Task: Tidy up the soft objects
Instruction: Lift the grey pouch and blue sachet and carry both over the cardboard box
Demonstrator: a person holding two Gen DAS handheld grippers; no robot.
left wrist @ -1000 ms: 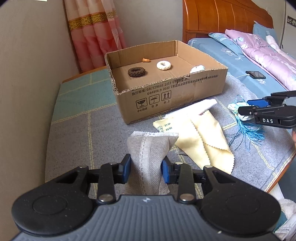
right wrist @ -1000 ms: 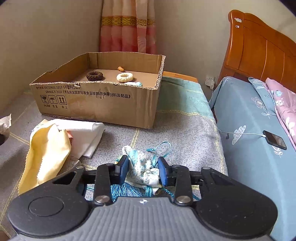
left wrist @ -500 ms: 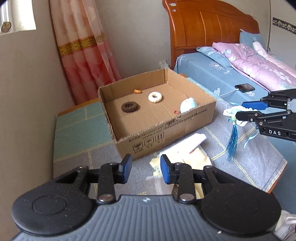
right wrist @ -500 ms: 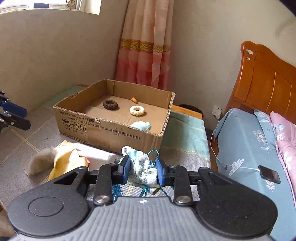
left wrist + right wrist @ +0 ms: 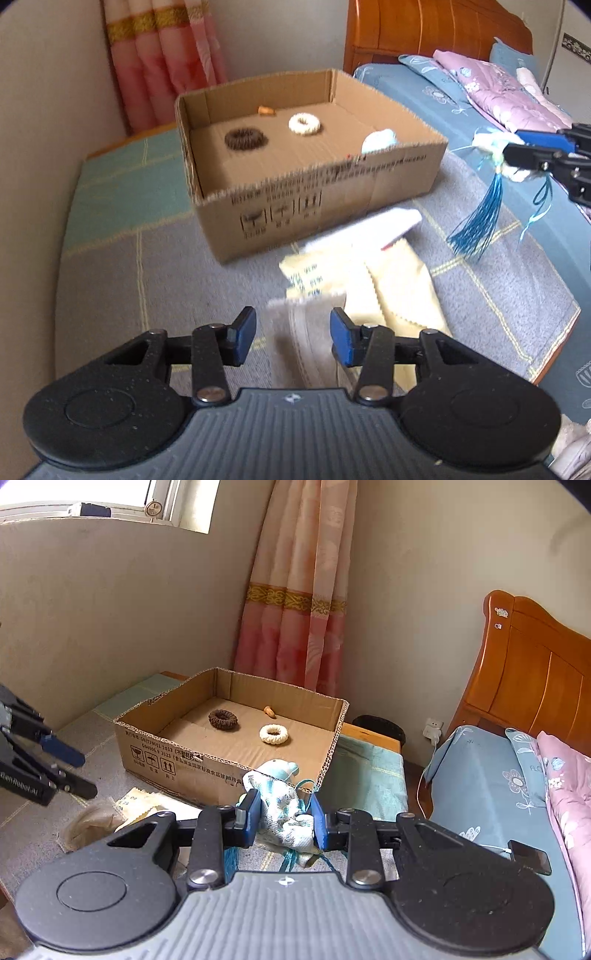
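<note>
My left gripper (image 5: 293, 334) hangs over a grey fabric pouch (image 5: 303, 365) lying on the blanket. Its jaws are opening and the blue pads stand clear of the pouch on both sides. My right gripper (image 5: 282, 819) is shut on a white-and-blue knitted pouch (image 5: 284, 812) and holds it in the air; its teal tassel (image 5: 476, 218) dangles beneath. The open cardboard box (image 5: 314, 184) holds a brown ring (image 5: 245, 139), a white ring (image 5: 304, 124) and a pale blue plush (image 5: 380, 140). From the right wrist view, the left gripper (image 5: 79, 773) shows at the left edge.
A yellow cloth (image 5: 399, 291) and a white folded cloth (image 5: 369, 229) lie between the box and the grey pouch. A small orange piece (image 5: 266, 110) sits at the box's back. On the right stands a bed (image 5: 424, 96) with a phone (image 5: 530, 856) on it.
My left gripper lost its hold on the grey pouch, rose, then dropped back over it with wider jaws. My right gripper lifted the tasselled pouch off the blanket.
</note>
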